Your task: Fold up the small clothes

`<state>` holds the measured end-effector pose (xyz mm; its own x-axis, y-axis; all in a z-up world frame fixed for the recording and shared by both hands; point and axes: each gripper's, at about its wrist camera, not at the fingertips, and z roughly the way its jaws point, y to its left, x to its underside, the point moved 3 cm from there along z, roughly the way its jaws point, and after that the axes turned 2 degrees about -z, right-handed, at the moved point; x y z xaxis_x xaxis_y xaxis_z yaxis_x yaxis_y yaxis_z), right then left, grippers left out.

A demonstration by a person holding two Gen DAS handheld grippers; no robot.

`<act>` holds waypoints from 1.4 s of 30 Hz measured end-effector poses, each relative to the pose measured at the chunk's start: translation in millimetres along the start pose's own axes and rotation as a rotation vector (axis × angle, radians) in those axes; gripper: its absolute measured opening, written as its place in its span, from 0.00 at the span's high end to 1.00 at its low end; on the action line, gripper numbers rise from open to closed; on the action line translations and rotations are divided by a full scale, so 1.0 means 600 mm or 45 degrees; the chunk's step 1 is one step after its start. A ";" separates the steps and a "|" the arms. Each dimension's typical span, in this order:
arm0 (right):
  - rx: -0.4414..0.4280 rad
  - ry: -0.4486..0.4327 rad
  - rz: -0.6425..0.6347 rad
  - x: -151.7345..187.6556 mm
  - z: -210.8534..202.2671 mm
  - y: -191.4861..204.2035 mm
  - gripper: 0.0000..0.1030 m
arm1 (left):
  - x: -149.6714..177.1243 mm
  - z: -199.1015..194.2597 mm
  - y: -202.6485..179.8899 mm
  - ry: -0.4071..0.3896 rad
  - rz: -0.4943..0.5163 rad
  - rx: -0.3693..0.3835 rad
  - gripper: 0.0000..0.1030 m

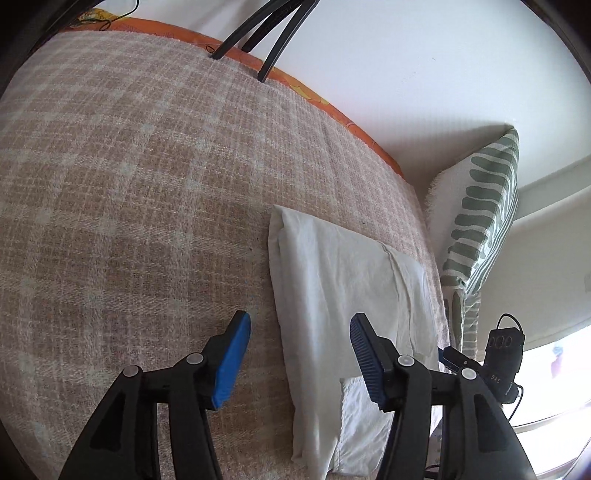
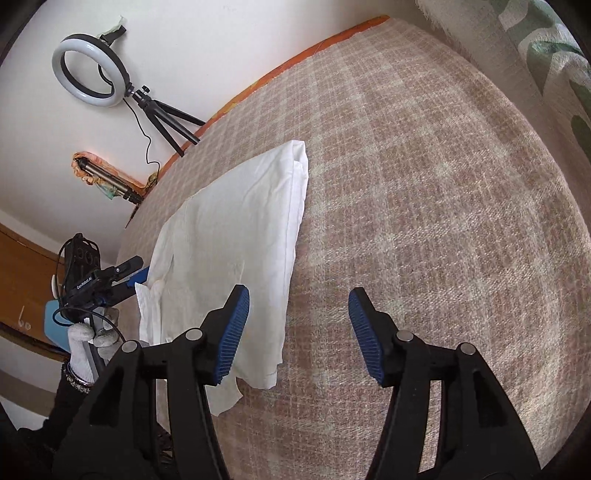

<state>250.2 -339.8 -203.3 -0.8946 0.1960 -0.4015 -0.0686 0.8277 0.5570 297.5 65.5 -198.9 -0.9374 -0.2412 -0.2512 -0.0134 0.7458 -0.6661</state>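
Observation:
A white garment (image 1: 340, 295) lies folded into a long strip on the beige checked blanket (image 1: 147, 184). It also shows in the right wrist view (image 2: 236, 236). My left gripper (image 1: 299, 356) is open and empty, just above the garment's near left edge, its right finger over the cloth. My right gripper (image 2: 297, 332) is open and empty, above the garment's near right edge, its left finger over the cloth. The left gripper (image 2: 125, 275) also shows in the right wrist view, at the garment's left side.
A green-and-white patterned cushion (image 1: 480, 229) leans at the blanket's right end. A ring light on a tripod (image 2: 92, 70) stands at the far edge by the white wall; its legs (image 1: 266, 33) show in the left view. An orange sheet edge (image 1: 354, 122) borders the blanket.

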 end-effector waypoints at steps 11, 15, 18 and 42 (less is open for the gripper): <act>-0.138 0.001 0.050 -0.010 0.034 -0.001 0.43 | 0.000 0.026 -0.005 0.020 -0.019 0.049 0.45; -0.200 -0.002 0.073 -0.010 0.042 0.000 0.43 | 0.000 0.032 -0.010 0.024 0.002 0.056 0.52; -0.237 0.002 0.092 -0.010 0.051 0.003 0.46 | 0.000 0.041 -0.010 0.031 -0.014 0.066 0.63; -0.012 -0.077 -0.213 0.000 0.013 0.156 0.87 | 0.036 -0.028 -0.116 -0.181 0.398 -0.143 0.88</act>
<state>247.4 -258.4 -157.0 -0.8420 0.0873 -0.5324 -0.2190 0.8464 0.4853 272.4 19.0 -146.1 -0.8445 -0.0685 -0.5312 0.2210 0.8588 -0.4621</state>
